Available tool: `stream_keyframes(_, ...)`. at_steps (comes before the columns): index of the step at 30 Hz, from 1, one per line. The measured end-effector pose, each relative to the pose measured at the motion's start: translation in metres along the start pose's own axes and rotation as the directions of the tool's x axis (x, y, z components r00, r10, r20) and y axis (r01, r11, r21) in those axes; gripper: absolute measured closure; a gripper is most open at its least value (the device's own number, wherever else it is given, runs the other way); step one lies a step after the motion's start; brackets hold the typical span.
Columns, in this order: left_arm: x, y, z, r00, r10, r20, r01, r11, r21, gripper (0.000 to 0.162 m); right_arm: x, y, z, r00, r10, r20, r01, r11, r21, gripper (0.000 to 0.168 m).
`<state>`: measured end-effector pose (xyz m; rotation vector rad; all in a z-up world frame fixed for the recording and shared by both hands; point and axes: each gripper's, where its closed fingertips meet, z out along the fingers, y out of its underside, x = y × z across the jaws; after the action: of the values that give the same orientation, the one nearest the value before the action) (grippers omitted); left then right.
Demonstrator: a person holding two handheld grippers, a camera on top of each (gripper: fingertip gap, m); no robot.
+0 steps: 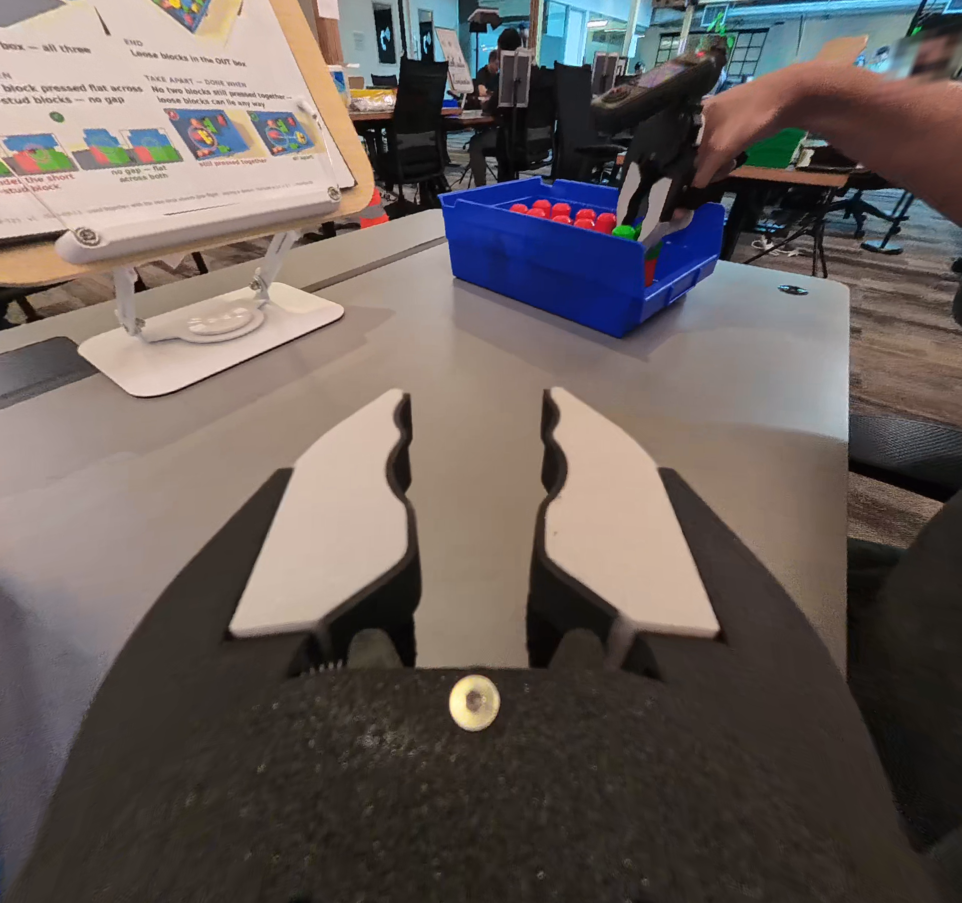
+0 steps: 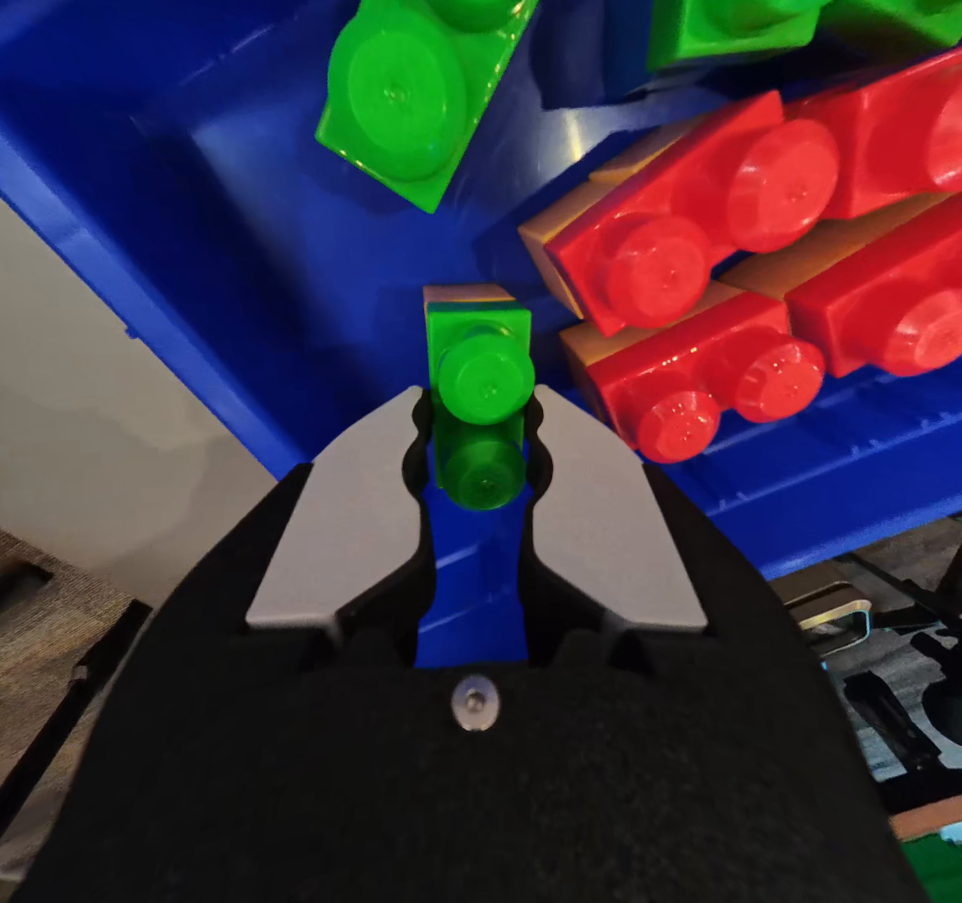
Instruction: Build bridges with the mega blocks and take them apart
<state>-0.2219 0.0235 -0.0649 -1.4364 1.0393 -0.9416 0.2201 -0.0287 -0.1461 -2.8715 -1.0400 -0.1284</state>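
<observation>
Two studs of a green block sit between your right gripper jaws, clamped inside the blue bin; red blocks lie just right. Your left gripper gapes over bare table.

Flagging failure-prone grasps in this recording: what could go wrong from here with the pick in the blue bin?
The right gripper straddles a small green block near one end, so it may pivot or slip when lifted. The red blocks sit close beside the right finger and could get nudged. The left gripper is open over the table, unable to steady the bin.
</observation>
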Motion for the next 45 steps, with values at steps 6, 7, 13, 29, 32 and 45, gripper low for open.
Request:
stream_keyframes(6,-0.007,0.007,0.002,0.997,-0.031,0.074,0.033,0.999,-0.026,0.102,0.0,-0.002,-0.004,0.997,0.068,-0.026,-0.067,0.996,0.053,0.119)
stream_keyframes(7,-0.008,0.008,0.002,0.995,-0.057,0.082,0.06,0.998,-0.029,0.102,-0.001,-0.002,-0.012,0.994,0.104,-0.039,-0.101,0.992,0.073,0.107)
stream_keyframes(13,-0.011,0.031,-0.015,0.968,-0.201,0.151,0.218,0.97,-0.109,0.102,-0.036,-0.067,-0.125,0.933,0.294,-0.21,-0.086,0.745,0.661,0.11)
stream_keyframes(29,0.01,0.068,-0.051,0.908,-0.132,0.399,0.228,0.952,-0.204,0.098,-0.255,-0.171,-0.072,0.91,0.322,0.261,-0.354,0.278,0.893,0.12)
stream_keyframes(32,0.016,0.069,-0.047,0.904,-0.13,0.408,0.229,0.952,-0.204,0.098,-0.263,-0.168,-0.066,0.921,0.333,0.204,-0.313,0.317,0.895,0.114)
stream_keyframes(45,0.107,0.022,0.141,0.983,-0.076,0.164,0.117,0.96,-0.256,0.084,-0.154,-0.044,-0.09,0.712,0.661,0.237,-0.385,0.086,0.919,0.116)
